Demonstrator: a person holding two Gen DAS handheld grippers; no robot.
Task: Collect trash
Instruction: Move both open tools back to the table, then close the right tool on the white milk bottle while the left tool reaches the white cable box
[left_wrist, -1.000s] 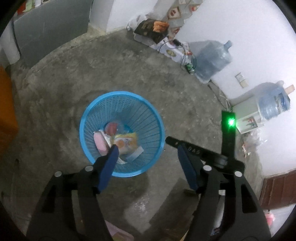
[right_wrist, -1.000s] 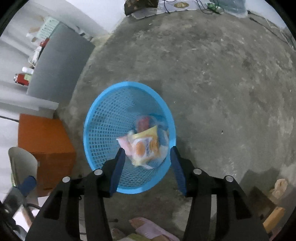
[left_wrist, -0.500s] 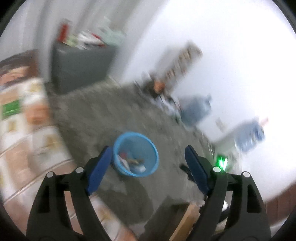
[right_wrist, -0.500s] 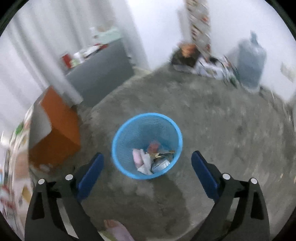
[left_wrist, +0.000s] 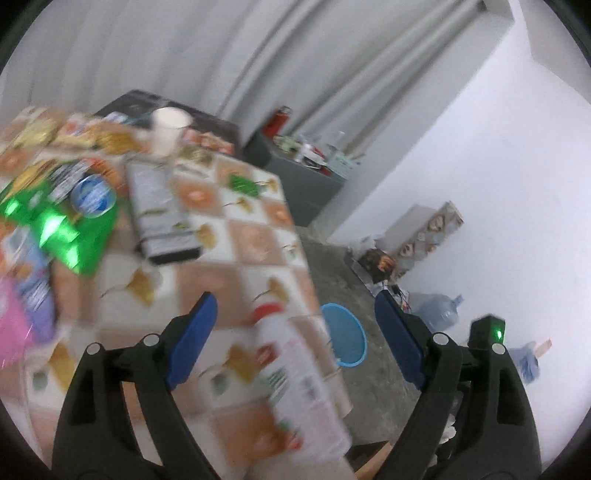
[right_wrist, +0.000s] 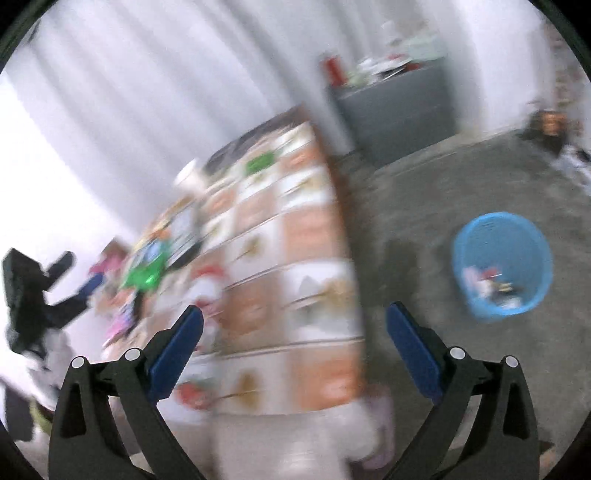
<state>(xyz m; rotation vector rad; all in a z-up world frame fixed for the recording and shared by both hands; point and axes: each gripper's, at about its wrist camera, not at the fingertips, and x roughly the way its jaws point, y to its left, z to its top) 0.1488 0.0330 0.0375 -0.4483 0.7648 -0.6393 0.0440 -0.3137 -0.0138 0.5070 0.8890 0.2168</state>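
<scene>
A table covered by a checkered patterned cloth (left_wrist: 236, 258) is seen ahead of the claw's left finger. Beyond it, a grey cabinet (left_wrist: 306, 184) is set against white curtains (left_wrist: 258, 55). A water jug (left_wrist: 439, 312) is seen just past the right finger, by the wall.

left tool (left_wrist: 293, 339): jaws wide, empty | right tool (right_wrist: 295, 338): jaws wide, empty

Wrappers crowd the patterned surface (left_wrist: 240, 254): a green packet (left_wrist: 62, 225), a dark flat packet (left_wrist: 159, 214) beside it, a white cup (left_wrist: 168, 129) behind, and a blurred white bottle (left_wrist: 295, 373) near the edge. Bare cloth lies between the bottle and the packets. Bare concrete floor (right_wrist: 424, 206) surrounds the blue basket (right_wrist: 502, 266).
</scene>
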